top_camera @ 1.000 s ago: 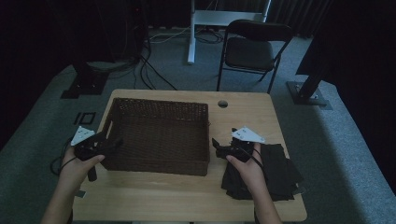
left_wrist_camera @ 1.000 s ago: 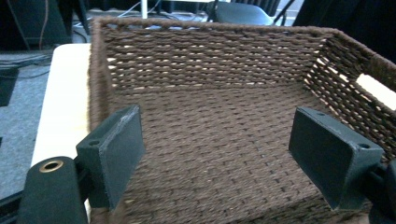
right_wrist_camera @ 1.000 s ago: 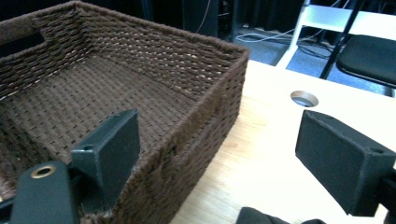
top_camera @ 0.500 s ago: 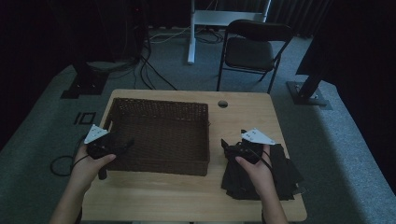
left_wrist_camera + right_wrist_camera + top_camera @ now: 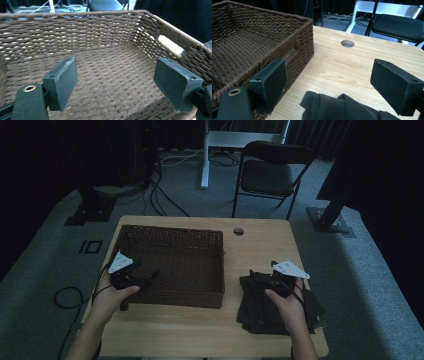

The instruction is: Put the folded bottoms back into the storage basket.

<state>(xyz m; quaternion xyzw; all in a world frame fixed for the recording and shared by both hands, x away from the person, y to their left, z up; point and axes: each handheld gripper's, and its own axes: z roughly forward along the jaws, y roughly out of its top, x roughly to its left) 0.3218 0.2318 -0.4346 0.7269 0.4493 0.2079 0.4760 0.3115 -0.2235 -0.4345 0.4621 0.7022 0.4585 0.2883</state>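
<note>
A brown wicker basket [image 5: 172, 237] stands on the left half of the wooden table [image 5: 260, 245]; its woven floor [image 5: 107, 75] lies bare. My left gripper [image 5: 149, 278] reaches over the basket's left wall, and its jaws [image 5: 117, 77] stand wide open above the floor with nothing between them. A pile of dark cloth [image 5: 260, 312] lies on the table to the right of the basket. My right gripper [image 5: 256, 277] hovers over the pile's far left corner, open and empty [image 5: 329, 77], with a fold of the cloth [image 5: 332, 107] just below its jaws.
A round cable hole [image 5: 238, 231] sits in the table's far side. Behind the table stand a black folding chair [image 5: 270, 172] and a white desk leg [image 5: 204, 155]. Cables [image 5: 67, 297] trail over the grey floor at the left.
Both hands have shifted to the right. The left gripper has come from outside the basket's left wall to over its inside; the right gripper has moved over the cloth pile.
</note>
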